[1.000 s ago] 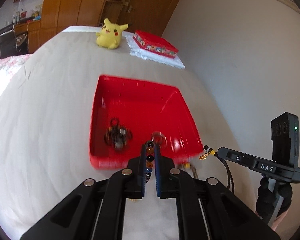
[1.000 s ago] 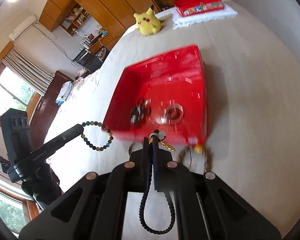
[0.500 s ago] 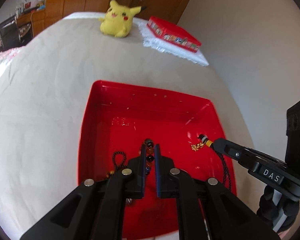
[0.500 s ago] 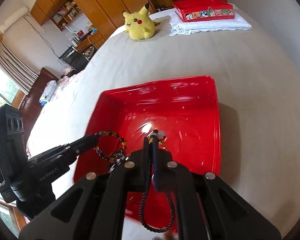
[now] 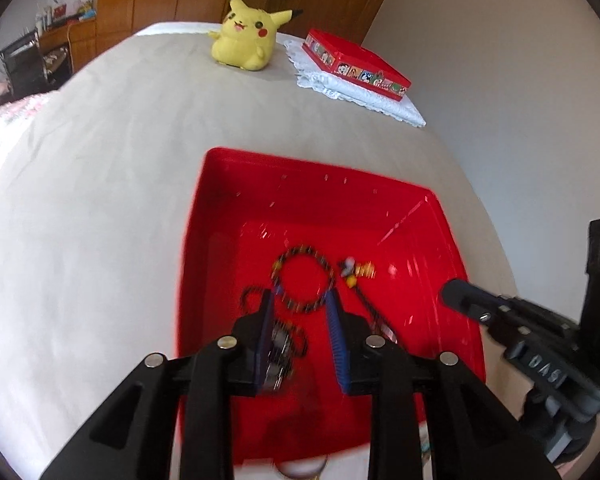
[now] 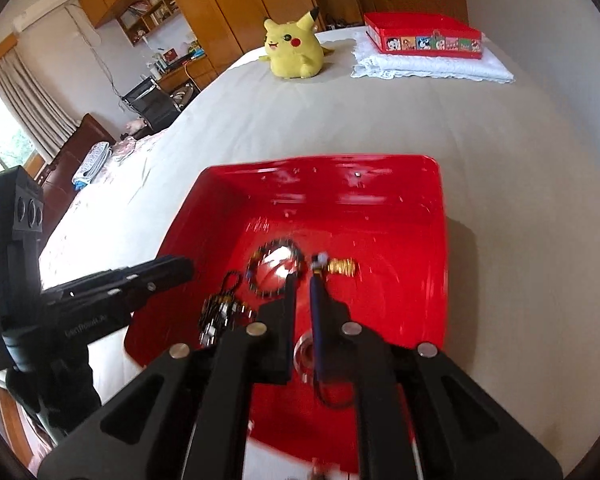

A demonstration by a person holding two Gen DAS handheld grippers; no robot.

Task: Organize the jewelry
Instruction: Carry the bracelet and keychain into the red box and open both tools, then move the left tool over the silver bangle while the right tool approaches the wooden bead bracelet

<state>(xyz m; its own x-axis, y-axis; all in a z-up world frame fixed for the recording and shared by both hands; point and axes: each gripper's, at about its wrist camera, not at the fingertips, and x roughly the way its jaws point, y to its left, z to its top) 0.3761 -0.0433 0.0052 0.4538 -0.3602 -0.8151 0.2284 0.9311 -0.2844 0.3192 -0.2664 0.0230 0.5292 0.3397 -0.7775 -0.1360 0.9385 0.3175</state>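
A red tray (image 5: 380, 208) (image 6: 420, 248) lies on the bed. Inside it lie a beaded bracelet (image 5: 303, 278) (image 6: 275, 270), a black cord with a gold tassel (image 5: 362, 276) (image 6: 342, 267), and a dark chain bundle (image 5: 282, 346) (image 6: 220, 312). My left gripper (image 5: 300, 300) is open just above the bracelet, with nothing between its fingers. My right gripper (image 6: 302, 284) is open above the tray; the cord lies between and below its fingers, not pinched. Each gripper shows in the other's view, the right one (image 5: 500, 316) and the left one (image 6: 112, 288).
A yellow Pikachu plush (image 5: 246, 38) (image 6: 294, 50) sits at the far end of the bed. A red tin box (image 5: 356, 66) (image 6: 424, 38) rests on a white lace cloth (image 6: 432, 66) beside it. A wall runs along the right; wardrobes stand behind.
Both grippers opened over the tray. The bracelet dropped from the left gripper and the tasselled cord from the right; both now lie in the tray.
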